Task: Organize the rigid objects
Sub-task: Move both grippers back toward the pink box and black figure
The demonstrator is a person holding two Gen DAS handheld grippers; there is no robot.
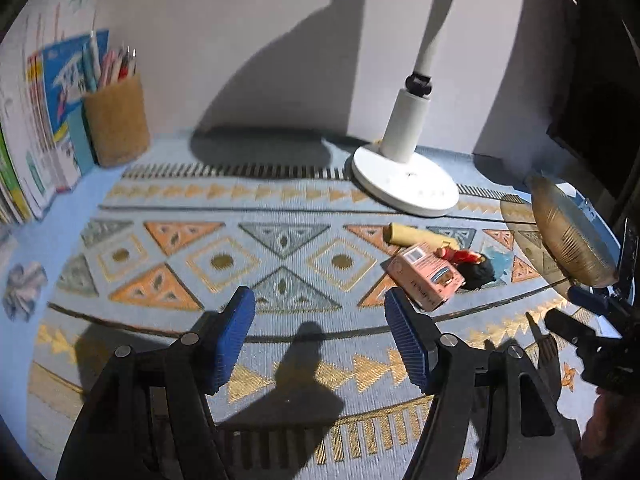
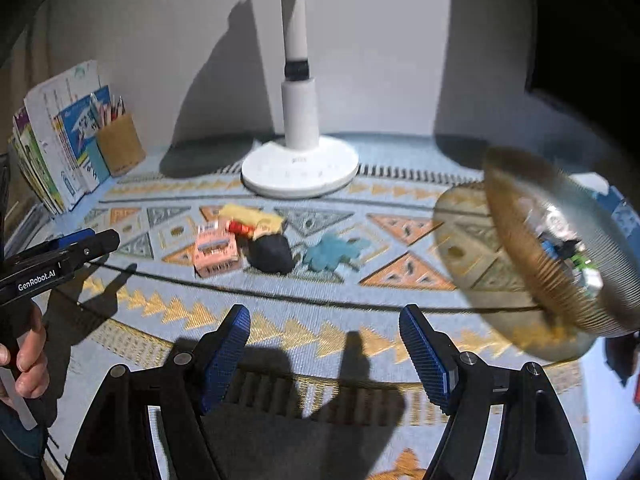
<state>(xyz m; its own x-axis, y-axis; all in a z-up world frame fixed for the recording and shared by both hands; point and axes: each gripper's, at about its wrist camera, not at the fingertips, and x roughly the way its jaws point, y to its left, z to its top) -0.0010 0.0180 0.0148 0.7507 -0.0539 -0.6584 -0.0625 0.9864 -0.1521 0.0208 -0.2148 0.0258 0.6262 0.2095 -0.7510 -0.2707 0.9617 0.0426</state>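
Observation:
On the patterned mat (image 1: pixel 280 264) lies a small heap: a pink box (image 1: pixel 426 278), a yellow roll (image 1: pixel 416 236), a red piece (image 1: pixel 460 256) and a black lump (image 1: pixel 480 272). The right wrist view shows the same pink box (image 2: pixel 216 250), the black lump (image 2: pixel 270 254) and a light blue shape (image 2: pixel 332 254) beside it. My left gripper (image 1: pixel 319 296) stands open and empty, to the near left of the box. My right gripper (image 2: pixel 324 312) is open and empty too, nearer than the heap. A ribbed glass bowl (image 2: pixel 560 240) with small items stands tilted at the right.
A white lamp base (image 2: pixel 300 168) stands behind the heap by the wall. A tan pen cup (image 1: pixel 116 124) and upright books (image 1: pixel 40 120) fill the back left corner. A grey crumpled thing (image 1: pixel 24 288) lies at the left edge. A hand (image 2: pixel 28 356) grips the left tool.

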